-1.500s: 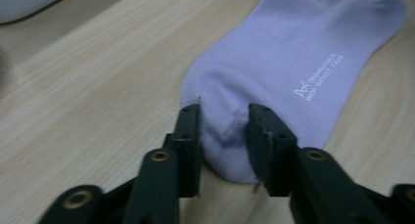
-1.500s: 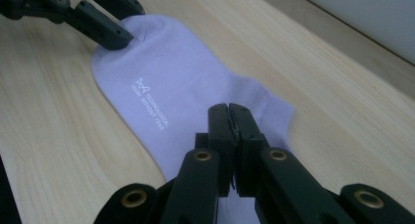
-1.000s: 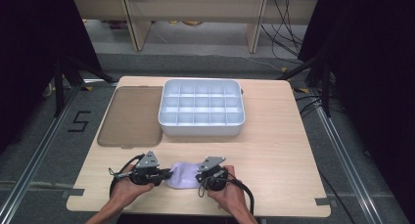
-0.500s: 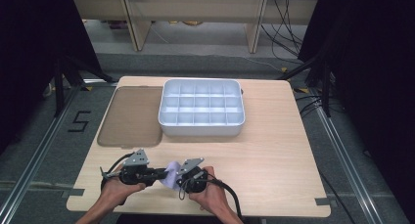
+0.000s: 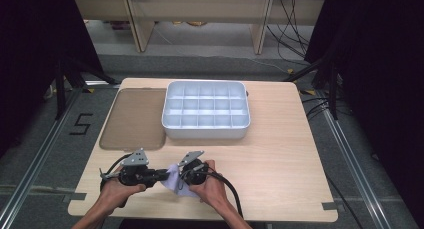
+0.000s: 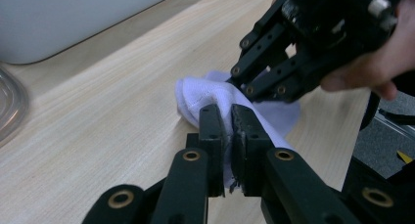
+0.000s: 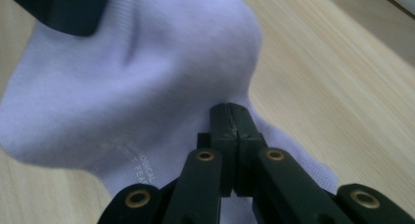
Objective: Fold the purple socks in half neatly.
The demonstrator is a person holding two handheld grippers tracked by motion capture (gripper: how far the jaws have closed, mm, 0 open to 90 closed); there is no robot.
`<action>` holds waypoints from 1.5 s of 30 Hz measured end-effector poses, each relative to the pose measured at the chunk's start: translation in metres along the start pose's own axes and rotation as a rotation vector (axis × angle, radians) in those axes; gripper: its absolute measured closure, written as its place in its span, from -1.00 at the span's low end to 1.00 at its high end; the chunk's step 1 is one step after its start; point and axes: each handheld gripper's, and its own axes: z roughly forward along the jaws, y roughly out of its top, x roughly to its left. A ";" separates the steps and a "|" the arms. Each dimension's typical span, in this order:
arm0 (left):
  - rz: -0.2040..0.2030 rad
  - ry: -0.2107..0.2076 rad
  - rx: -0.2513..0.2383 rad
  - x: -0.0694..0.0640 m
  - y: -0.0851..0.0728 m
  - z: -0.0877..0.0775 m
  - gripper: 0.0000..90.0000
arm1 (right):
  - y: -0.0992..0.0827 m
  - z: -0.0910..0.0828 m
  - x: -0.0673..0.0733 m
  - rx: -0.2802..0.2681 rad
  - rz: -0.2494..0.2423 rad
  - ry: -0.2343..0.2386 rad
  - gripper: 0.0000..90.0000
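A pale lavender sock (image 5: pixel 173 178) lies bunched near the table's front edge, between my two grippers. My left gripper (image 5: pixel 161 175) points right, and in the left gripper view (image 6: pixel 230 117) its jaws are shut on a fold of the sock (image 6: pixel 203 92). My right gripper (image 5: pixel 181 178) comes in from the right. Its jaws (image 7: pixel 236 117) are shut on the sock's (image 7: pixel 147 77) edge, beside small printed lettering. The two grippers' tips are close together, with the right gripper (image 6: pixel 293 53) just beyond the left one's jaws.
A white tray (image 5: pixel 205 132) with several compartments stands at mid table. To its left lies a brownish transparent lid (image 5: pixel 132 119). Bare wood stretches to the right of my hands. The table's front edge (image 5: pixel 200 220) runs just below the forearms.
The right gripper has moved left toward the left gripper, and the sock, earlier spread between them, is now bunched up. Both hands sit a little further left.
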 end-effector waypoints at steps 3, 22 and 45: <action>-0.012 -0.009 -0.004 -0.002 -0.001 0.000 0.85 | 0.002 -0.005 0.001 -0.009 -0.010 0.014 1.00; -0.002 -0.019 0.040 -0.018 0.009 0.031 0.84 | -0.028 -0.037 -0.026 0.018 -0.015 -0.049 1.00; -0.015 -0.078 0.091 -0.027 0.013 0.067 0.62 | -0.033 -0.044 -0.032 -0.017 0.044 -0.013 0.94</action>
